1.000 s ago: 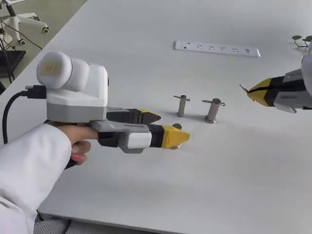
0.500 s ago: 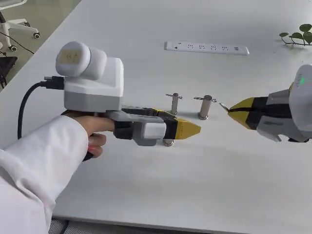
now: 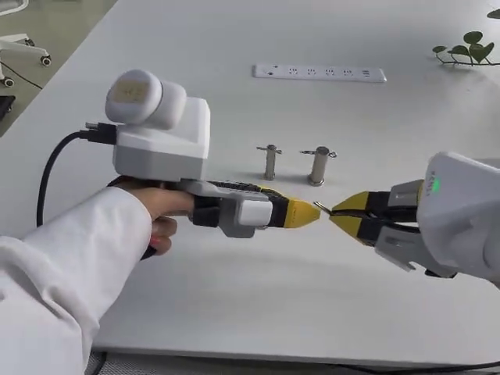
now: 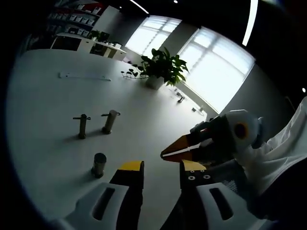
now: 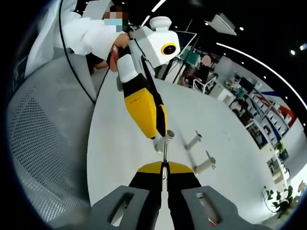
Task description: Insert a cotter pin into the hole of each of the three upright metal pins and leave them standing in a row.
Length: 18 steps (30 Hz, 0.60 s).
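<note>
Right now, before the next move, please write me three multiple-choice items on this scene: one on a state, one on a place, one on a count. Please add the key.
1. The right gripper is
A. shut on a cotter pin
B. open and empty
C. shut on an upright pin

2. Where does the bare pin stand?
A. between the jaws of the left gripper
B. beside those jaws, outside them
C. nowhere; it lies on its side

3. How many upright pins already carry a cotter pin?
A. none
B. three
C. two

Key
1. A: in the right gripper view the jaws meet on the thin rod.
2. B: in the left gripper view it stands to the left of the open jaws.
3. C: the two far pins each have one through the top; the bare pin has none.
</note>
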Motion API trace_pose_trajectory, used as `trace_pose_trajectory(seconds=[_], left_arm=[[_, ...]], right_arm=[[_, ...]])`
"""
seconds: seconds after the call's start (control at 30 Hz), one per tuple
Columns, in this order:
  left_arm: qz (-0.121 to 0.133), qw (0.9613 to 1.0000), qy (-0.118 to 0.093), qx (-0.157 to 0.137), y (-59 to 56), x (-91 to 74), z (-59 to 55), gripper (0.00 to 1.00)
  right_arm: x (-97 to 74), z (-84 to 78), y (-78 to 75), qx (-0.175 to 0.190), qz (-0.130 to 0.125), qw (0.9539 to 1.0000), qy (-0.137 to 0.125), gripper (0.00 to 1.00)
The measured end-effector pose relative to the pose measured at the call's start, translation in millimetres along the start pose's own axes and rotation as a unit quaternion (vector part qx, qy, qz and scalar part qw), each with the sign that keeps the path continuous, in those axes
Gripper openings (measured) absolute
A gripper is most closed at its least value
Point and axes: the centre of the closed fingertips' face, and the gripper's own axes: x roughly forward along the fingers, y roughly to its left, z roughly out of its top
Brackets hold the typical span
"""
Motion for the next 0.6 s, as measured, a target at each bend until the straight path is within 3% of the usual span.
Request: trace_pose_trajectory(seconds=[0.43, 0.6], left_arm=[[-0.003, 0.9996, 0.027, -0.012, -2.3, 6.1, -10.0, 0.14], [-0.004, 0.9995, 0.026, -0.018, -2.8, 6.6, -10.3, 0.06]], right_arm=[[1.7, 13.2, 8.9, -0.016, 0.013, 0.9997, -0.013, 0.00], [1.9, 15.9, 12.7, -0.024, 0.020, 0.9994, -0.014, 0.00]])
